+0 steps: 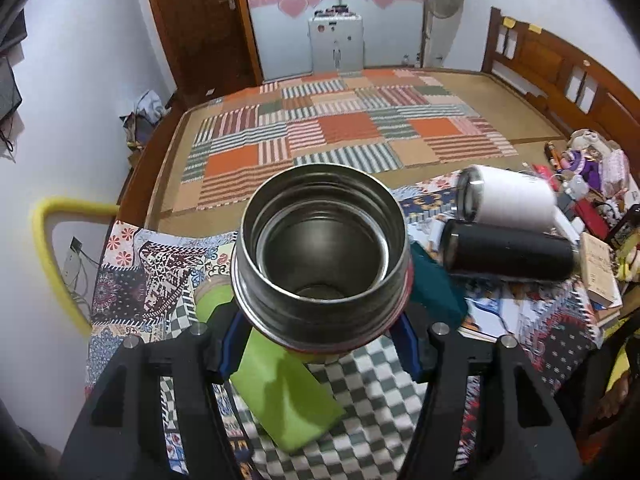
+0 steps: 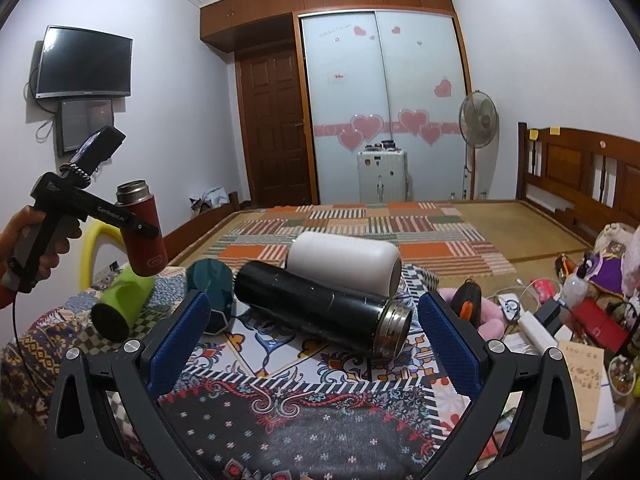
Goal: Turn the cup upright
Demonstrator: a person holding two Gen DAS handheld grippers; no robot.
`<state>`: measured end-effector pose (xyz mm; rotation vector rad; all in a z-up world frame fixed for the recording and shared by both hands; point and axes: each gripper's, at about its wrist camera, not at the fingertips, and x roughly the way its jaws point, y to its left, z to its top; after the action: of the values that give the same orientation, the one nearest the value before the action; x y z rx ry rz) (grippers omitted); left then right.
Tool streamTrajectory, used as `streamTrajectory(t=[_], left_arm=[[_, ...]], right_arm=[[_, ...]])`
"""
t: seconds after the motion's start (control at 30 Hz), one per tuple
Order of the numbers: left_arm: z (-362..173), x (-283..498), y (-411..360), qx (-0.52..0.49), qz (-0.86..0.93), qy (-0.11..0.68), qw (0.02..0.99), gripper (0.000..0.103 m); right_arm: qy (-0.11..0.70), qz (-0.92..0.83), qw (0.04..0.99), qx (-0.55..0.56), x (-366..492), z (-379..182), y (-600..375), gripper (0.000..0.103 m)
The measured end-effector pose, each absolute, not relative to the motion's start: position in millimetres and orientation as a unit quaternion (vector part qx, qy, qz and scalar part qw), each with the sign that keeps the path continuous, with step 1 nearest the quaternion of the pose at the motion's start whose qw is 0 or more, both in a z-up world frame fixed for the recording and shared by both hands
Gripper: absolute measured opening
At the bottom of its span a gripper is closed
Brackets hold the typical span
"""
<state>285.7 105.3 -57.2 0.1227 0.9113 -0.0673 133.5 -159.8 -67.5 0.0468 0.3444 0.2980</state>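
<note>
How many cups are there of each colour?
Red cup, held up in the left gripper: 1
Green cup, lying down: 1
Teal cup: 1
Black cup, lying down: 1
White cup, lying down: 1
Total: 5

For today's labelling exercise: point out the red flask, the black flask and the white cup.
red flask [image 2: 146,236], right wrist view, on its red body below the steel neck.
black flask [image 2: 316,306], right wrist view, mid-barrel, lying on its side.
white cup [image 2: 340,258], right wrist view, on its white side wall.
</note>
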Motion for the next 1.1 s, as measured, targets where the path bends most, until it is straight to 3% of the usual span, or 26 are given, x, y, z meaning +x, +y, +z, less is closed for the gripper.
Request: streamTrajectory(t=[0.47, 1.1], left_arm=[[-52, 214, 62, 0.054, -0.086, 0.410, 0.907, 0.062], [-123, 188, 8, -0.025, -0.225, 0.521, 0.823, 0.062]], right_arm=[[0.160, 0.149, 0.976, 0.007, 101, -54, -155, 0.103], [0.159, 0.134, 0.978, 0.002, 93, -57, -163, 0.103]])
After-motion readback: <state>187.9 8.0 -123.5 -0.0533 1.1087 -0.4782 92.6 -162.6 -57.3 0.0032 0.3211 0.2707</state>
